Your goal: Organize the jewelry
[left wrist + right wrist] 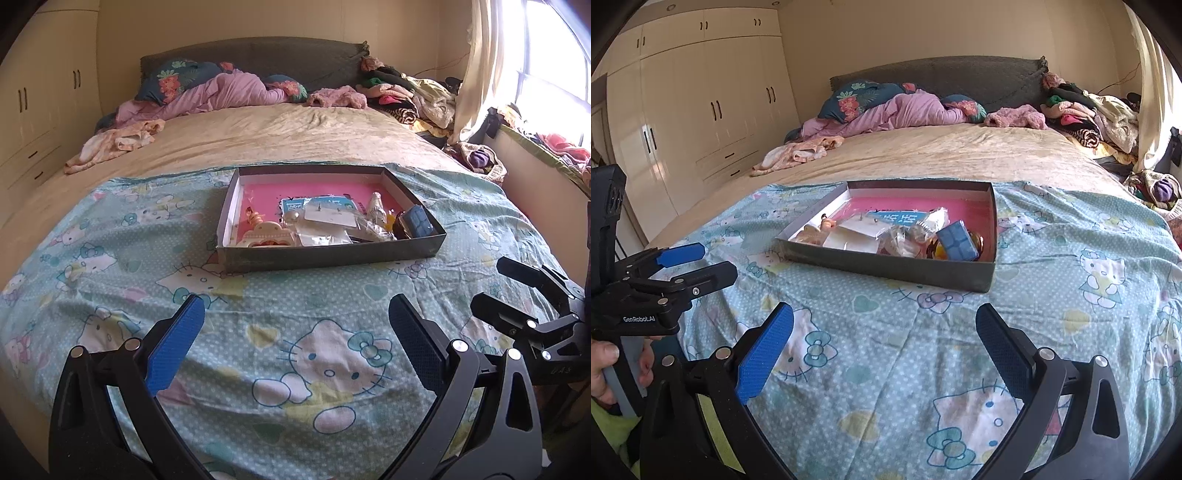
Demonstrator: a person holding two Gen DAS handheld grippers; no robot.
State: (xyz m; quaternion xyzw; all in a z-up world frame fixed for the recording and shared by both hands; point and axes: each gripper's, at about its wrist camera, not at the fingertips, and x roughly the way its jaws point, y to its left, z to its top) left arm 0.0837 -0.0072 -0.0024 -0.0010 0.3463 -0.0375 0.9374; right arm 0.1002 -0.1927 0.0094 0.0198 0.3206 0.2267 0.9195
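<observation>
I held both grippers spread wide and empty above the cartoon-cat sheet (258, 306): left gripper (295, 347), right gripper (884, 350). The shallow box (332, 254) of jewelry (376, 214) sat on the bed just ahead of them.

Wide bed (280, 136) under beige cover, heaped clothes (406, 96) by grey headboard (960, 77), cream wardrobe doors (701, 110) alongside.

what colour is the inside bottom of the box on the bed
Pink; the box floor shows best in the left wrist view.
</observation>
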